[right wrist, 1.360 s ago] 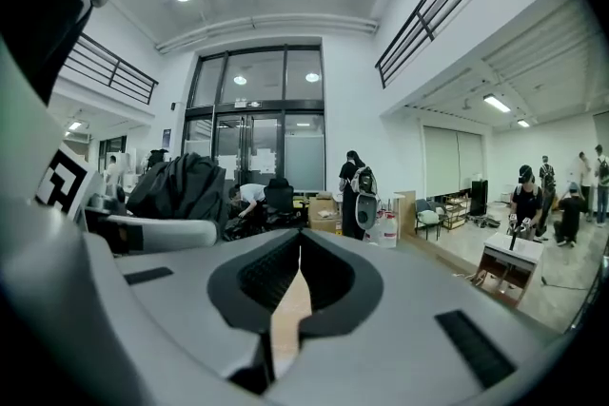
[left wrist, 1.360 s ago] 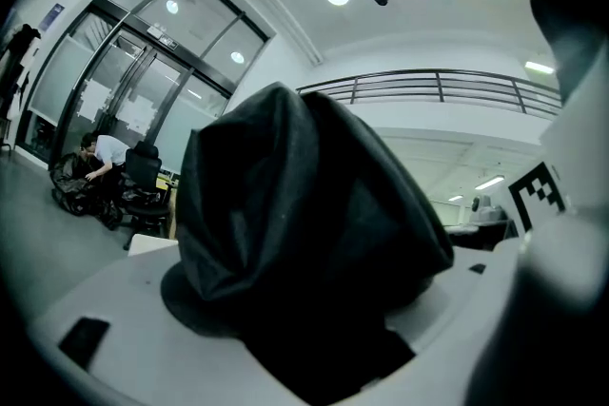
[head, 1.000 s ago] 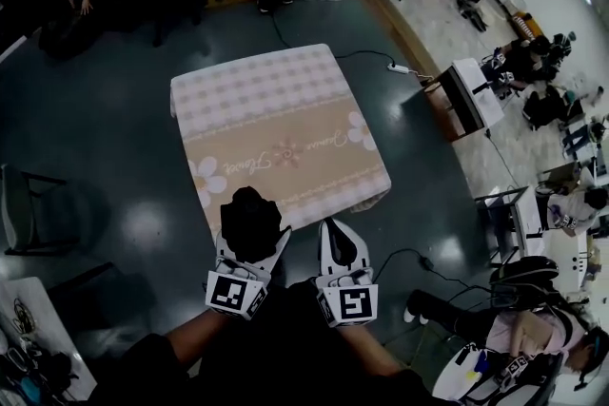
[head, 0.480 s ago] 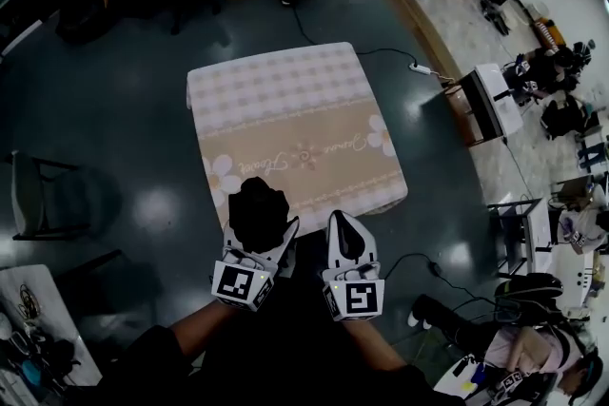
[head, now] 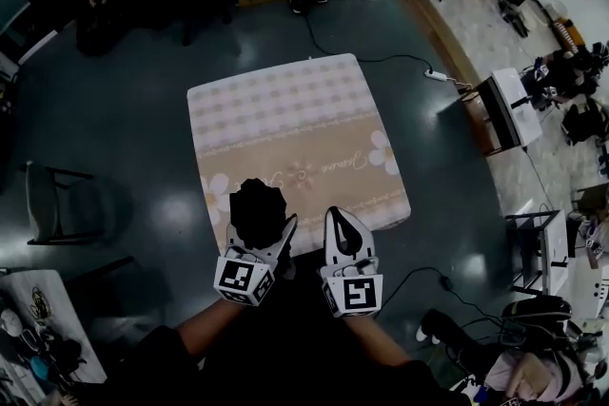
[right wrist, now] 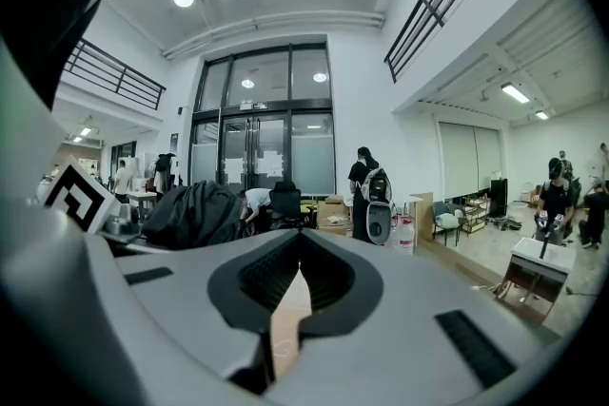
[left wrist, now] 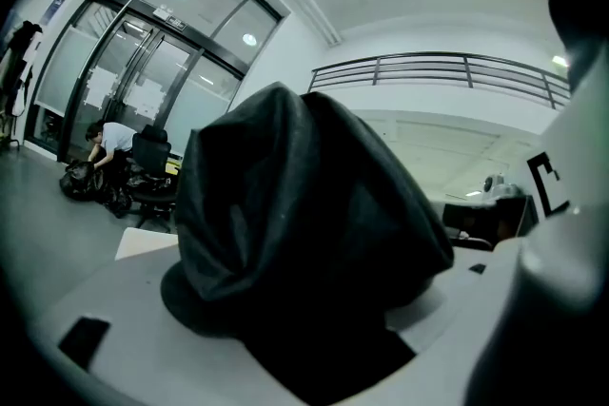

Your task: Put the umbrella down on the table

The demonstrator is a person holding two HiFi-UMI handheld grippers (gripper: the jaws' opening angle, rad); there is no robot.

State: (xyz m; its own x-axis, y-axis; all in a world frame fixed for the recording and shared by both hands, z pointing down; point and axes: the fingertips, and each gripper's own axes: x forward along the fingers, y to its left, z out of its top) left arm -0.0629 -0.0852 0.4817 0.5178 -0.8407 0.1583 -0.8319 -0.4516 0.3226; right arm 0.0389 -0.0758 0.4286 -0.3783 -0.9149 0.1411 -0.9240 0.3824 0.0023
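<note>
Umbrella hides fingers of the left gripper, apparently clamped on it; right gripper fingers together.

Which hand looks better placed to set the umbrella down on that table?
The left. The left gripper is shut on the black umbrella, right by the table and its near edge. The right gripper has its jaws together on nothing.
</note>
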